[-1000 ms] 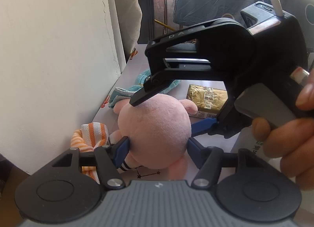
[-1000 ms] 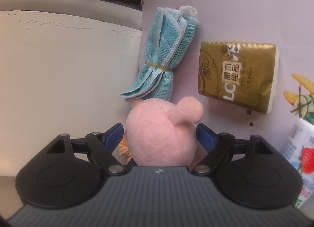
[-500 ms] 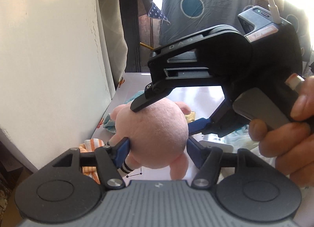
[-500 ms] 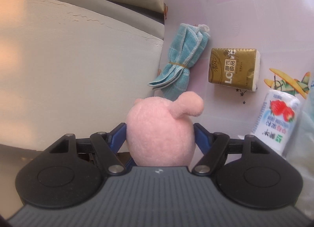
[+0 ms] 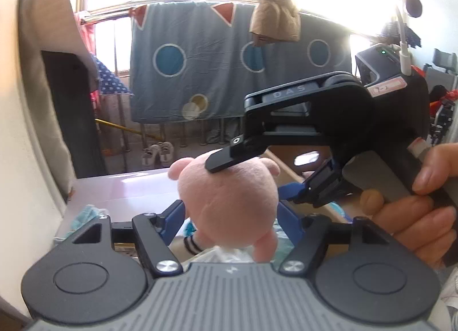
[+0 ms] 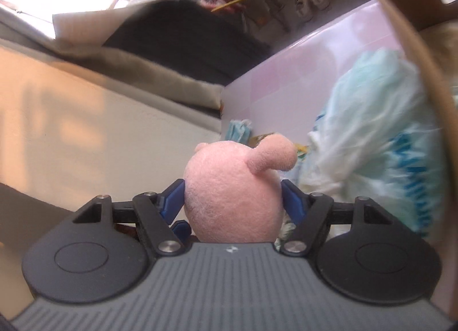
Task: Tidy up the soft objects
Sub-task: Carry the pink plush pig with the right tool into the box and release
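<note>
Held in the air above the pink tabletop (image 5: 128, 188): pink plush toy (image 5: 229, 205), clamped by left gripper (image 5: 230, 216) and by right gripper (image 6: 233, 202) together, left jaws now opening slightly with the toy between them. Right of the toy, close: cardboard box (image 5: 289, 168), its rim low, with a plastic bag (image 6: 372, 136) already inside. Probably free room over the rim.

Gripping a pink plush toy (image 6: 232, 199) between the blue pads (image 6: 292, 202) of the right gripper (image 6: 232, 202), lifted clear above a pale pink table (image 6: 300, 67), near a blurred plastic bag (image 6: 372, 130).
</note>
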`<state>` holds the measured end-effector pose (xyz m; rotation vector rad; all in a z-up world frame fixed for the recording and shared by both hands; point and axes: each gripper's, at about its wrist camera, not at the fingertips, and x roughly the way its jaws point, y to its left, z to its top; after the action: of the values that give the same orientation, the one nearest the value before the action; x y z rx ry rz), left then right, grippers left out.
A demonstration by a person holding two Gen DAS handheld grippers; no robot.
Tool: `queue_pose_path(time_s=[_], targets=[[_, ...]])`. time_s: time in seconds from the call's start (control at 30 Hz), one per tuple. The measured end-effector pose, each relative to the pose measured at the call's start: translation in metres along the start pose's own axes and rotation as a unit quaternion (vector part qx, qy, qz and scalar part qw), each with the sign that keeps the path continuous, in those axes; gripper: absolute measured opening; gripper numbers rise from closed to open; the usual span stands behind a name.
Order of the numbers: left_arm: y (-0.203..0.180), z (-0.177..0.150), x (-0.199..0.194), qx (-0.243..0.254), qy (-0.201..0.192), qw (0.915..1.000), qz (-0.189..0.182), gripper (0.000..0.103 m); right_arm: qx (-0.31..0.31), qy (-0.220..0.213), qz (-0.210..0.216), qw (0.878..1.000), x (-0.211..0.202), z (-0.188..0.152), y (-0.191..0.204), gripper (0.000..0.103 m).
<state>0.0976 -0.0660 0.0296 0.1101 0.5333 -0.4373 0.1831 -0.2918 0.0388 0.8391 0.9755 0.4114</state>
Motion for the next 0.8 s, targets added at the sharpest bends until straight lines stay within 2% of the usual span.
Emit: queue_pose_path(time_s=[0.1, 0.27, 0.37, 0.43, 0.5, 0.53, 0.6, 0.7, 0.73, 0.77, 0.8], targets=[[-0.023, -0.003, 0.011, 0.013, 0.011, 0.9996, -0.024, 0.074, 0.023, -0.050, -0.028, 0.998, -0.058, 0.007, -0.034, 0.071], [-0.039, -0.017, 0.015, 0.024, 0.040, 0.9986, -0.022, 0.074, 0.036, -0.122, -0.100, 0.987, -0.135, 0.021, -0.086, 0.071], [-0.031, -0.029, 0.016, 0.035, 0.057, 0.9978, -0.002, 0.074, 0.020, -0.143, -0.171, 0.975, -0.157, 0.031, -0.108, 0.071], [-0.017, -0.031, 0.017, 0.032, 0.069, 0.9970, 0.016, 0.074, -0.003, -0.146, -0.234, 0.961, -0.154, 0.041, -0.123, 0.071], [0.002, -0.036, 0.019, 0.022, 0.079, 0.9962, 0.031, 0.074, -0.033, -0.145, -0.296, 0.943, -0.143, 0.050, -0.134, 0.071], [0.009, -0.038, 0.017, 0.018, 0.083, 0.9956, 0.039, 0.074, -0.056, -0.140, -0.334, 0.931, -0.134, 0.055, -0.138, 0.071], [0.024, -0.041, 0.018, 0.009, 0.091, 0.9943, 0.056, 0.074, -0.099, -0.134, -0.402, 0.900, -0.116, 0.061, -0.144, 0.071], [0.041, -0.044, 0.020, -0.010, 0.100, 0.9925, 0.070, 0.074, -0.177, -0.121, -0.495, 0.842, -0.077, 0.064, -0.149, 0.071], [0.045, -0.044, 0.021, -0.016, 0.102, 0.9921, 0.071, 0.074, -0.191, -0.112, -0.514, 0.828, -0.066, 0.064, -0.152, 0.072], [0.048, -0.044, 0.021, -0.019, 0.104, 0.9918, 0.072, 0.074, -0.202, -0.098, -0.526, 0.820, -0.051, 0.066, -0.156, 0.073], [0.050, -0.044, 0.022, -0.021, 0.105, 0.9916, 0.073, 0.074, -0.207, -0.086, -0.529, 0.819, -0.041, 0.065, -0.159, 0.074]])
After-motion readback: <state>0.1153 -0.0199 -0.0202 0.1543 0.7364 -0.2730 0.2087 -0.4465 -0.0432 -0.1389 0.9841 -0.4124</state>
